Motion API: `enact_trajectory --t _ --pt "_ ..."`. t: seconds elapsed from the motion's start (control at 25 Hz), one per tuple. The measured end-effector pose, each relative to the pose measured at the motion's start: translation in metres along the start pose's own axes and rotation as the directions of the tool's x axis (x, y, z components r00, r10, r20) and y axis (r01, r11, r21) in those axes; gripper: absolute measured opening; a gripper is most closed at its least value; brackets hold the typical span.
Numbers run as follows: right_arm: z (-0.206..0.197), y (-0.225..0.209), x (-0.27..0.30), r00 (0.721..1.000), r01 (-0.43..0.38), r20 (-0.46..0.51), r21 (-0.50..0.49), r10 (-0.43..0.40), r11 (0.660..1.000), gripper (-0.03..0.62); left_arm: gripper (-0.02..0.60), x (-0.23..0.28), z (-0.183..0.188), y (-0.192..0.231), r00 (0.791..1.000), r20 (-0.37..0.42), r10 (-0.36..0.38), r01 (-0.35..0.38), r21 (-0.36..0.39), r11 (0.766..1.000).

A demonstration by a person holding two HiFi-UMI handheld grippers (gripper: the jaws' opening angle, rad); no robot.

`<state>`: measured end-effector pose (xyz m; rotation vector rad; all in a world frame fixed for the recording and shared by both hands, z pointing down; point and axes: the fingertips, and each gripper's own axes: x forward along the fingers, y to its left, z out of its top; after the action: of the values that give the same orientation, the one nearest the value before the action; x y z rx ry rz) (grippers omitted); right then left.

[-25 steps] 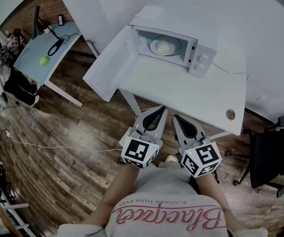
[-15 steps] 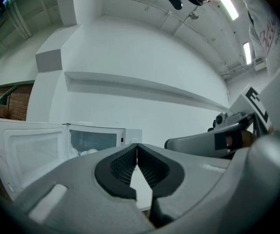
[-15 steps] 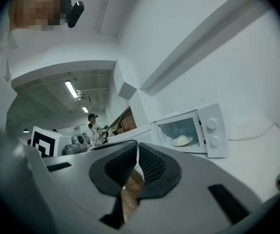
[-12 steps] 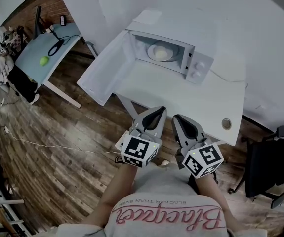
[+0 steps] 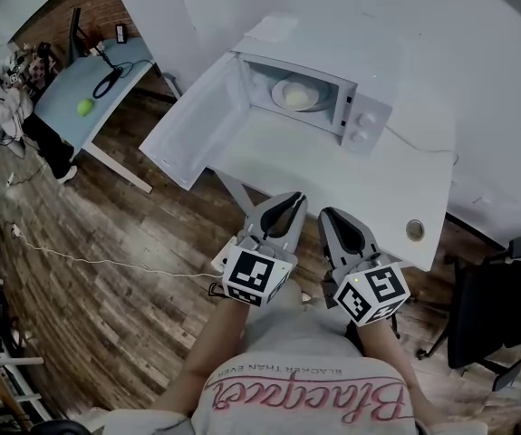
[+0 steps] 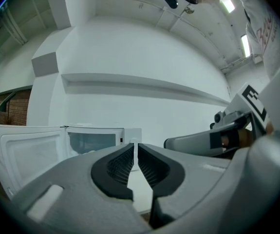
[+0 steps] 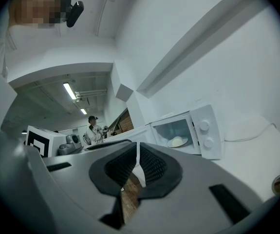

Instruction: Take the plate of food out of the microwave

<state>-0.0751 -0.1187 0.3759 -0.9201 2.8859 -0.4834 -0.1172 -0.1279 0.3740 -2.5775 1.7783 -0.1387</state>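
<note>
White and smooth, the rectangular table (image 5: pixel 351 181) bore an open boxy microwave (image 5: pixel 365 120) over wood-plank flooring (image 5: pixel 124 234), while left claw (image 5: pixel 285 205) and right claw (image 5: pixel 334 217) hung clenched, empty.

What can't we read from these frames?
- Plate of food: food too small in head and right gripper views; only a pale mound.
- Same plate, left gripper view: the left gripper covers the microwave cavity's lower part.
- Dials: markings too small.
- Round thing at the table edge, head view: too small to identify.
</note>
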Motion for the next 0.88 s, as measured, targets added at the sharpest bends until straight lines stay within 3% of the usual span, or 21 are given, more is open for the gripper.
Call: enact_trajectory --t 0.24,0.6,0.88 --pt "-0.007 -0.002 -0.001 1.000 -0.003 -0.009 0.028 0.003 1.000 0.014 0.008 -0.005 0.005 0.013 0.998 0.060 0.028 -0.021 -0.112 0.994" --pt "-0.015 0.004 0.019 0.999 -0.040 -0.029 0.022 0.041 0.999 0.014 0.008 -0.013 -0.006 0.045 0.993 0.057 0.099 -0.090 -0.138 0.986" --pt "-0.014 -0.012 0.039 0.999 0.015 -0.047 0.029 -0.013 0.999 0.014 0.008 0.007 -0.006 0.066 0.995 0.072 0.066 -0.054 -0.156 0.986"
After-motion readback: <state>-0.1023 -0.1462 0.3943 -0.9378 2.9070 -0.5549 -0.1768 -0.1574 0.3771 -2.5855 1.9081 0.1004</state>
